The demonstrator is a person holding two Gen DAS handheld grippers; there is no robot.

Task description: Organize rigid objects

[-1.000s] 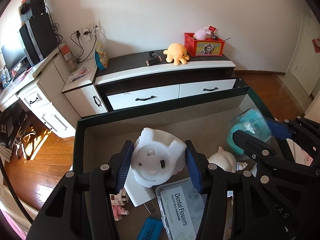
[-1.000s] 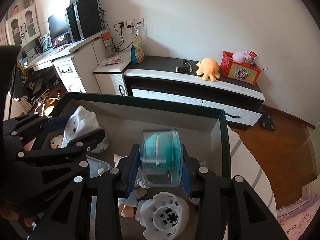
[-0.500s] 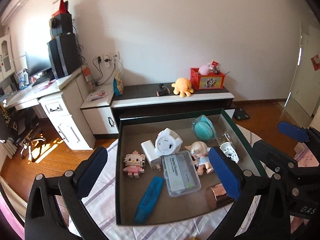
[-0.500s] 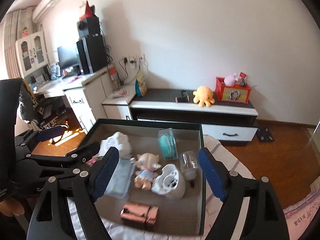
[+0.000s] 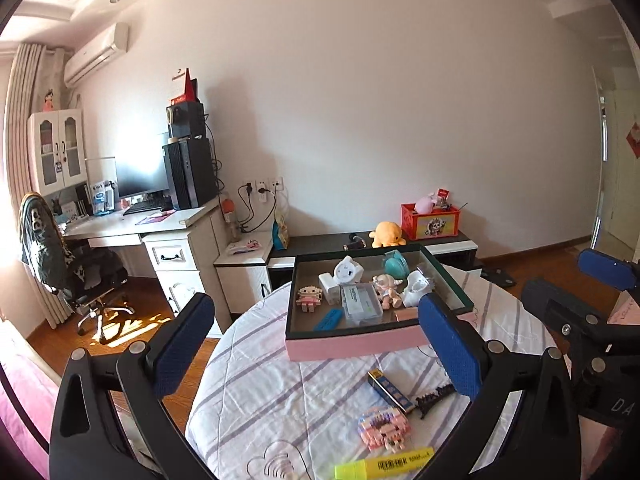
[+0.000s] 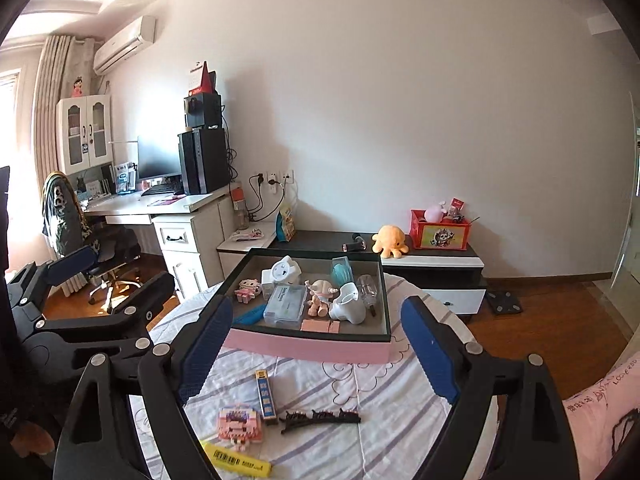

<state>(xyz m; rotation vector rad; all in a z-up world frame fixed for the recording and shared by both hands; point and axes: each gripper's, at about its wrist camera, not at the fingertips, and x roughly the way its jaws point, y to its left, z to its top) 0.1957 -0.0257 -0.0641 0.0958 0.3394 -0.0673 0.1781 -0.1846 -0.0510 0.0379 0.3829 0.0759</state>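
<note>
A pink-sided box [image 5: 352, 346] [image 6: 308, 346] stands on the round table and holds several items: a white round gadget [image 5: 347, 273], a teal case [image 6: 341, 273], a doll [image 6: 320, 295], a clear floss case [image 6: 285, 303]. My left gripper [image 5: 316, 344] and right gripper [image 6: 316, 350] are both open and empty, held back well in front of the box. On the cloth near me lie a blue-gold bar [image 6: 266, 395], a black hair clip [image 6: 320, 416], a pink block figure [image 6: 239, 426] and a yellow highlighter [image 6: 236, 459].
The table has a white striped cloth [image 5: 280, 380]. Behind stand a low TV cabinet [image 6: 432, 264] with an orange plush and a red box, a white desk [image 5: 160, 232] with a computer, and an office chair [image 5: 80, 276]. Wooden floor surrounds the table.
Both grippers opened, leaving the white gadget and the teal case in the box, then drew back and up from it. The near tabletop items have come into view.
</note>
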